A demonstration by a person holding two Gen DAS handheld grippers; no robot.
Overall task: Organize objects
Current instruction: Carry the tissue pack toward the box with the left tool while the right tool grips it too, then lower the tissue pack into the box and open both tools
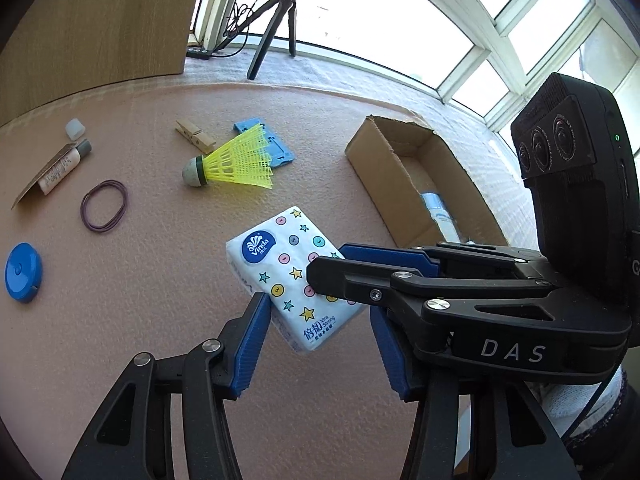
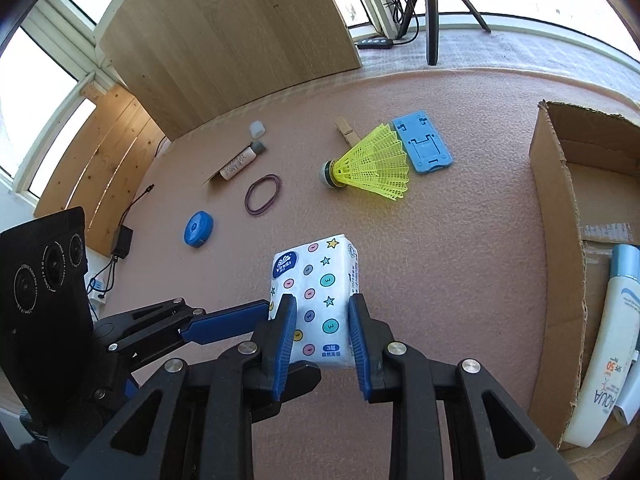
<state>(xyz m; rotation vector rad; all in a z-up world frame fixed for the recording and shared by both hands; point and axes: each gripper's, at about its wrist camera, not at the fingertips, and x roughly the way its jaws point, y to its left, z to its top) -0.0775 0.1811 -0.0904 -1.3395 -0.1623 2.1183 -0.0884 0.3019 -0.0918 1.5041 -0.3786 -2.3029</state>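
Note:
A white tissue pack [image 2: 320, 280] printed with stars and dots hangs tilted above the pink table [image 2: 440, 280]. My right gripper [image 2: 322, 300] is shut on it, a blue pad pressing each side. It reaches in from the right in the left wrist view, where the right gripper [image 1: 326, 262] covers part of the pack [image 1: 280, 256]. My left gripper [image 1: 318, 306] straddles the pack's near end; its left pad touches the edge, and its right pad sits close by, partly hidden behind the other tool. One blue left finger [image 2: 224, 326] meets the pack's side.
An open cardboard box [image 2: 556, 240] at the right holds a sunscreen bottle [image 2: 600, 340]. Loose on the table lie a yellow shuttlecock [image 2: 372, 168], blue plastic stand [image 2: 424, 144], clothespin [image 1: 196, 136], rubber band [image 1: 104, 206], blue tape measure [image 1: 23, 272] and small tube [image 1: 60, 168]. A tripod [image 1: 272, 28] stands behind.

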